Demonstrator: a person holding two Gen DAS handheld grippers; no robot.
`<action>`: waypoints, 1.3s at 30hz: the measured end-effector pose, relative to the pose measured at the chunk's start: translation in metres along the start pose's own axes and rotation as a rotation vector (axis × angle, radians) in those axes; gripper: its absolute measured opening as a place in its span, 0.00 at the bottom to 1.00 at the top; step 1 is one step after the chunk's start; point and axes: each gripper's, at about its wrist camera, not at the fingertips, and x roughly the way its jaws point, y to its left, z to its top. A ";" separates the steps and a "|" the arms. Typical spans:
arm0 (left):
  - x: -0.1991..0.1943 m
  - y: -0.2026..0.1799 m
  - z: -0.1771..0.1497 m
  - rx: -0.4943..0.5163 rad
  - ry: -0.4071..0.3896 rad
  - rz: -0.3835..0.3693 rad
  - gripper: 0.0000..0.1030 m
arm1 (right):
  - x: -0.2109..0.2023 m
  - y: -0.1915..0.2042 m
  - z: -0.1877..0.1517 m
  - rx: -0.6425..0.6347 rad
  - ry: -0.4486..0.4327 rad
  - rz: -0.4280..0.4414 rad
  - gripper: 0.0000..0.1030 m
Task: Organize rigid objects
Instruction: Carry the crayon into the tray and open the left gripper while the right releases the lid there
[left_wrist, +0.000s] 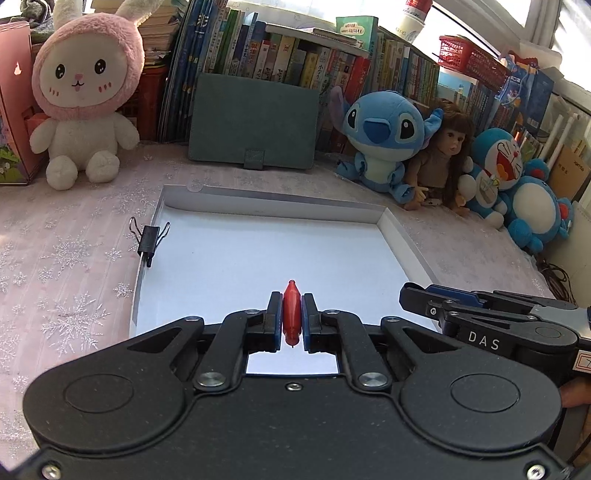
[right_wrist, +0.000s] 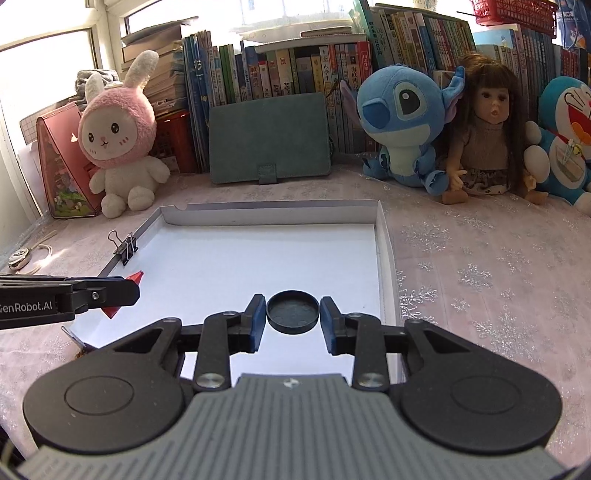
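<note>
Pink snowflake tablecloth bears a shallow white cardboard tray (right_wrist: 384, 258), empty inside; left gripper (left_wrist: 291, 317) clenches a red plastic piece (left_wrist: 291, 314) over it, right gripper (right_wrist: 293, 317), apparently released, flanks a round black lid (right_wrist: 293, 312), so neither looks placed yet.

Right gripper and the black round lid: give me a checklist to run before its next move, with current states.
1. Black round lid centred between the right gripper fingers: ok.
2. Right jaws touching the lid: cannot tell; slight gaps show either side.
3. Lid over the white tray: ok.
4. Left gripper shut on the red piece: ok.
5. Left gripper apart from the right: ok.
6. Binder clip on the tray's left wall, away from the lid: ok.
</note>
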 end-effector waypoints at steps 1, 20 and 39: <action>0.009 0.000 0.003 -0.002 0.010 0.006 0.09 | 0.006 -0.001 0.002 0.006 0.011 0.003 0.36; 0.081 -0.001 0.000 0.018 0.092 0.062 0.10 | 0.056 0.006 -0.001 0.010 0.088 0.014 0.36; 0.030 -0.004 -0.013 0.058 -0.007 0.063 0.60 | 0.023 0.010 -0.008 -0.075 0.006 0.005 0.66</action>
